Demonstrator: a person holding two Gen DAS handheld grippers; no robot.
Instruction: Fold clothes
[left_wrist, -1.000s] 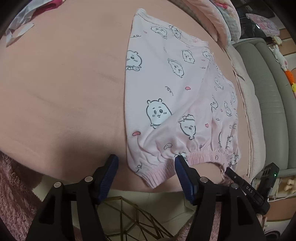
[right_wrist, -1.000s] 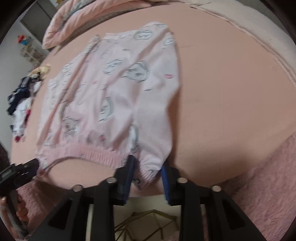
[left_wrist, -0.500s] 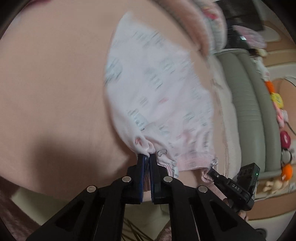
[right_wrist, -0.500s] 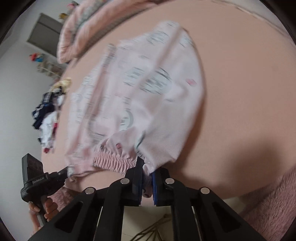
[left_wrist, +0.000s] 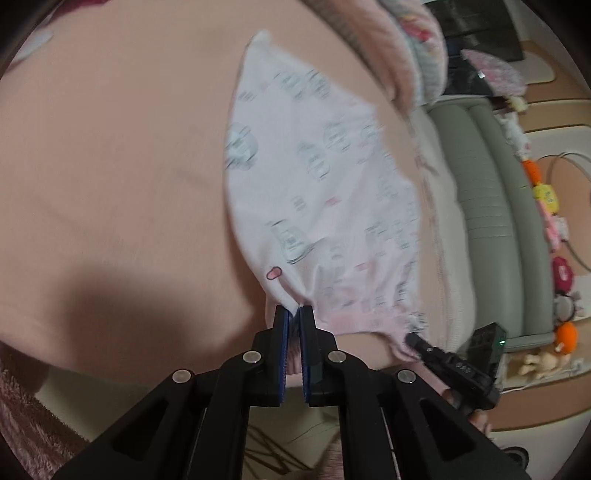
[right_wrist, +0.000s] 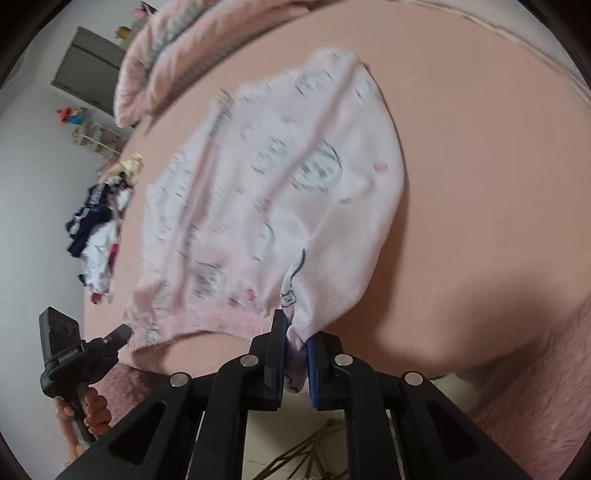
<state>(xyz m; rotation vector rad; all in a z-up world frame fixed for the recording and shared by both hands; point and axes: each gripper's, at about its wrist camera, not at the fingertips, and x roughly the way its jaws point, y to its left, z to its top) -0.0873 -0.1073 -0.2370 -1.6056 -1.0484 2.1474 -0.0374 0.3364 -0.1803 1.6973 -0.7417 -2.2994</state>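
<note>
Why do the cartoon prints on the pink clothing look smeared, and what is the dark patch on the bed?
Left wrist view: motion blur smears the pink shorts, while the left gripper stays sharp; the dark patch is a shadow on the bedsheet. Right wrist view: same smear, right gripper crisp; fisheye bends the bed's edges.

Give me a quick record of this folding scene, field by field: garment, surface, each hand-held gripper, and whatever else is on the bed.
garment: pink printed shorts, near edge lifted
surface: peach bed sheet
left hand-held gripper: shut on one corner of the waistband
right hand-held gripper: shut on the other waistband corner
other: pile of clothes at the bed's far side
image: motion-blurred
</note>
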